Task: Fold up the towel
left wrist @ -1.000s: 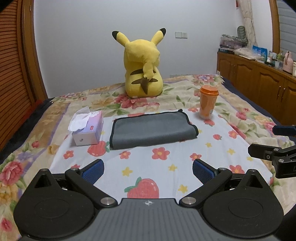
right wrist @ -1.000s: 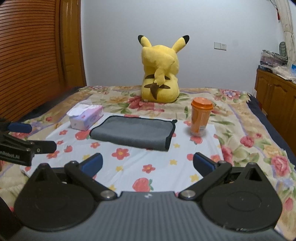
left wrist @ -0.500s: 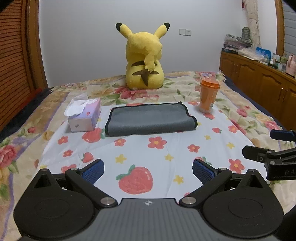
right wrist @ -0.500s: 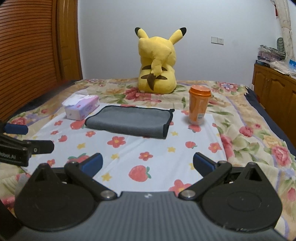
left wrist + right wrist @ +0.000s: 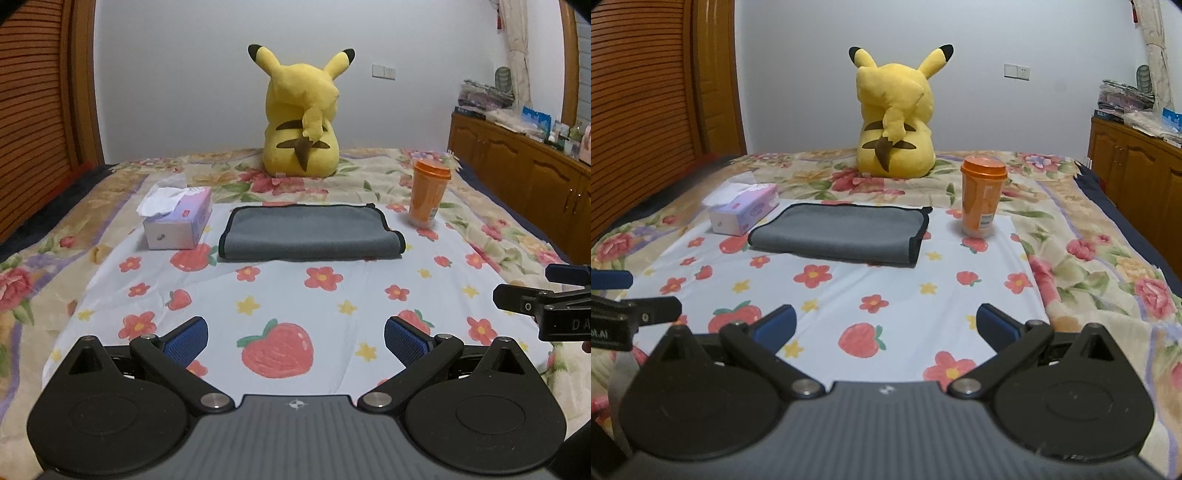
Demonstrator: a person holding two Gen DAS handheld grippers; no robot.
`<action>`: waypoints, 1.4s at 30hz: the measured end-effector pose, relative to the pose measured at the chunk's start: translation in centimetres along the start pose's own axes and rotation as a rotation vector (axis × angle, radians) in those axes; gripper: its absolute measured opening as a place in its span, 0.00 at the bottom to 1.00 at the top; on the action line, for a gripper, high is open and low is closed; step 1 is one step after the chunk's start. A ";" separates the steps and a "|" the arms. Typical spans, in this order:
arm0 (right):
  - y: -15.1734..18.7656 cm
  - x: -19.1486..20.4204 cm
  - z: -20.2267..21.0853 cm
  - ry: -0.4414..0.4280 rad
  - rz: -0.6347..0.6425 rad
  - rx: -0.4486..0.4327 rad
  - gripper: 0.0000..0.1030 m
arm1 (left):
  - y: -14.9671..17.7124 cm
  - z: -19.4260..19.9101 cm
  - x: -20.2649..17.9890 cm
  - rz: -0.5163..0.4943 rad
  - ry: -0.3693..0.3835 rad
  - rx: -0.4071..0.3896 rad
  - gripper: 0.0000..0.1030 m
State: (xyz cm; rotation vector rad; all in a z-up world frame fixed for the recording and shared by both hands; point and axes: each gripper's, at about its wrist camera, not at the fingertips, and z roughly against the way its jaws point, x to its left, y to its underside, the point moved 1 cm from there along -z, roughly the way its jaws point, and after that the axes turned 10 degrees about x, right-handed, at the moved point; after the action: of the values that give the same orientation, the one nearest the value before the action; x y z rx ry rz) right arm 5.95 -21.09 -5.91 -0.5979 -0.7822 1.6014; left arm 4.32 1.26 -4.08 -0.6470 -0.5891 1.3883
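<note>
A grey towel (image 5: 310, 234) with a black edge lies folded flat on the white flower-print sheet (image 5: 295, 295), well ahead of both grippers. It also shows in the right wrist view (image 5: 842, 234). My left gripper (image 5: 295, 341) is open and empty, low over the near part of the sheet. My right gripper (image 5: 886, 325) is open and empty too, beside it on the right. Its open jaws show from the side at the left wrist view's right edge (image 5: 554, 291).
A tissue box (image 5: 177, 218) stands left of the towel and an orange cup (image 5: 428, 197) right of it. A yellow plush toy (image 5: 301, 122) sits behind. Wooden cabinets (image 5: 517, 166) line the right wall, a slatted wooden panel (image 5: 33, 110) the left.
Both grippers have dropped lower and pulled back a little from the towel, so it looks flatter and farther. Both stayed open. The towel has not moved.
</note>
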 end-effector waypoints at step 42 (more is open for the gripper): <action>0.2 -0.6 3.7 0.057 -0.030 -0.231 1.00 | 0.3 4.3 -0.7 -0.042 -0.028 -0.277 1.00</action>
State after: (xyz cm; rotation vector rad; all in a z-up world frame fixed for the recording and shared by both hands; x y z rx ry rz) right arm 3.16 -22.32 -3.76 -0.7907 -0.9367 1.4708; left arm 1.00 0.84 -1.30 -0.8324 -0.8221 1.2885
